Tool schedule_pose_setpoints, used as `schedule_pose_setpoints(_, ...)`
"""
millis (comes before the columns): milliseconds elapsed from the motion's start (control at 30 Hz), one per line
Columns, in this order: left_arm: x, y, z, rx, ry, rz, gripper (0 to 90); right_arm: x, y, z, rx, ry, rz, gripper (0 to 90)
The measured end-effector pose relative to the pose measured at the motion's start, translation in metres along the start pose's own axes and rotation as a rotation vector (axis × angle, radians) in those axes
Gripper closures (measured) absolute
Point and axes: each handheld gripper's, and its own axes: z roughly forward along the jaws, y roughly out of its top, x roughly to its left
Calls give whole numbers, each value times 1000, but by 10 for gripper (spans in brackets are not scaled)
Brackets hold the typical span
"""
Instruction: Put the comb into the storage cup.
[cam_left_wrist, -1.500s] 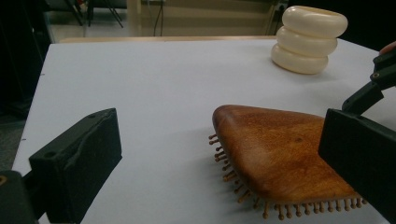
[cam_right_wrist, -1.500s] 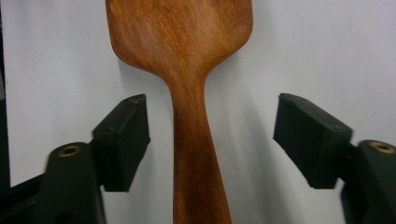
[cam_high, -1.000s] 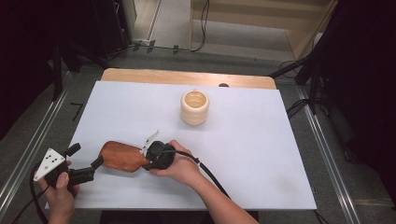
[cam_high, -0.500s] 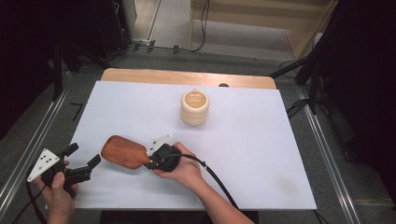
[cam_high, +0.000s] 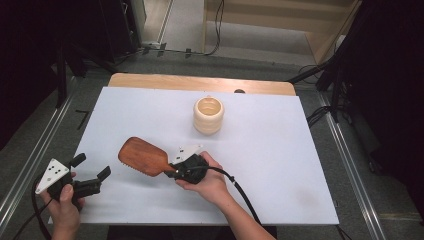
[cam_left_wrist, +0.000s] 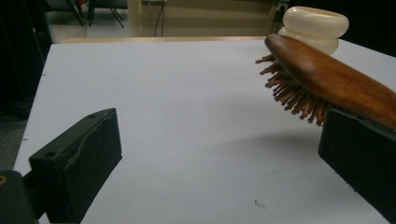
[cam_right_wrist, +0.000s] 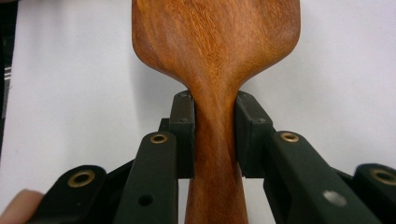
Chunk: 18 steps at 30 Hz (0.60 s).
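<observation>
- We are holding the brown oval wooden hairbrush (cam_high: 143, 156) by its narrow handle with the right gripper (cam_high: 176, 172), jaws clamped on both sides of the neck, low in the centre of the high view.
- We are keeping the brush off the white table sheet (cam_high: 280, 150), bristles facing down; its long axis is running from the gripper toward the upper left of the frame.
- We are resting the left gripper (cam_high: 92, 176) at the lower left, jaws spread wide and holding nothing, just short of the brush head.
- The cream ribbed ceramic cup (cam_high: 208, 115) is standing upright above and right of the brush head, well apart, so the right gripper is the nearer one.
</observation>
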Motion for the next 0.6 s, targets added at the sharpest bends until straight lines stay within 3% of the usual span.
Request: schedule_pose_setpoints(600,-2,0,2,13,3,20,0,-10,-24,-42,-89,-54,53,703)
